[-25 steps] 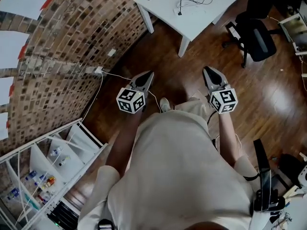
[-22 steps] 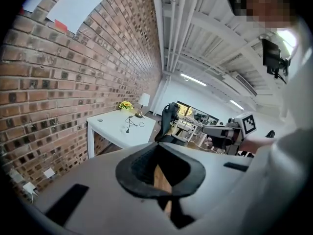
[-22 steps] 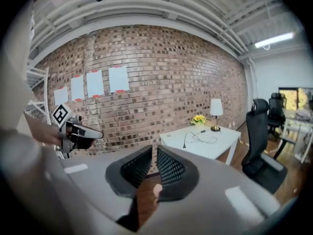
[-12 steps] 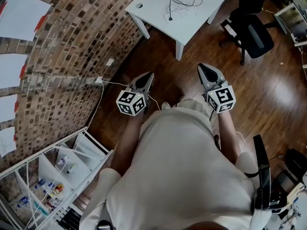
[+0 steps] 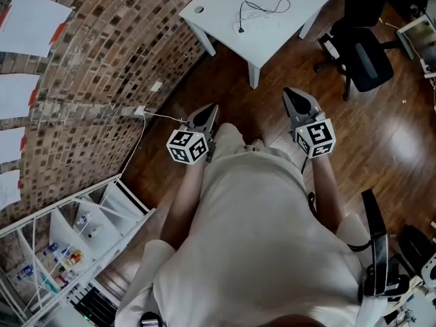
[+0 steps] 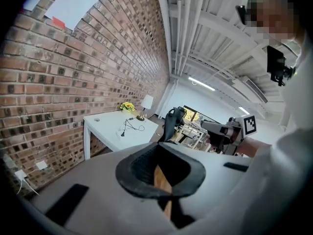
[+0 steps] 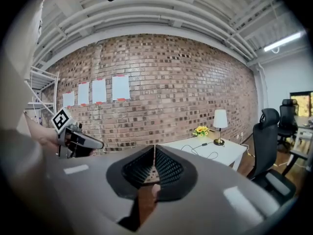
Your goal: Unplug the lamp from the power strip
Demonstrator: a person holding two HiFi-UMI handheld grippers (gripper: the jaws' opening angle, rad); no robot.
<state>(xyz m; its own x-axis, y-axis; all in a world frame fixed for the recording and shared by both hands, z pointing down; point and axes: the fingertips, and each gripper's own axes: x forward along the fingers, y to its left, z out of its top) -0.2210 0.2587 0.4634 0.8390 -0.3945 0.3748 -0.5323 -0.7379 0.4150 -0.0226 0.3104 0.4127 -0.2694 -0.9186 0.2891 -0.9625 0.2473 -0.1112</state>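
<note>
A white table (image 5: 225, 9) stands by the brick wall, well ahead of me. On it are a small lamp with a white shade (image 7: 220, 125), also the lamp (image 6: 145, 103) in the left gripper view, and a black cable (image 5: 262, 5) looping to a small white block (image 5: 239, 27) that may be the power strip. My left gripper (image 5: 209, 111) and right gripper (image 5: 293, 96) are held at waist height, far short of the table. The left gripper (image 6: 157, 148) is shut and empty. The right gripper (image 7: 154, 150) also has its tips together with nothing between them.
A black office chair (image 5: 366, 52) stands right of the table. A white plug (image 5: 139, 110) sits in the brick wall (image 5: 102, 60) with a white cord trailing over the wood floor. A wire shelf rack (image 5: 68, 230) is at lower left. Yellow flowers (image 7: 200, 130) sit by the lamp.
The head view has shifted a little, so the table sits slightly differently in frame. Both grippers stay in front of my body; a shoe seen earlier between them is now hidden.
</note>
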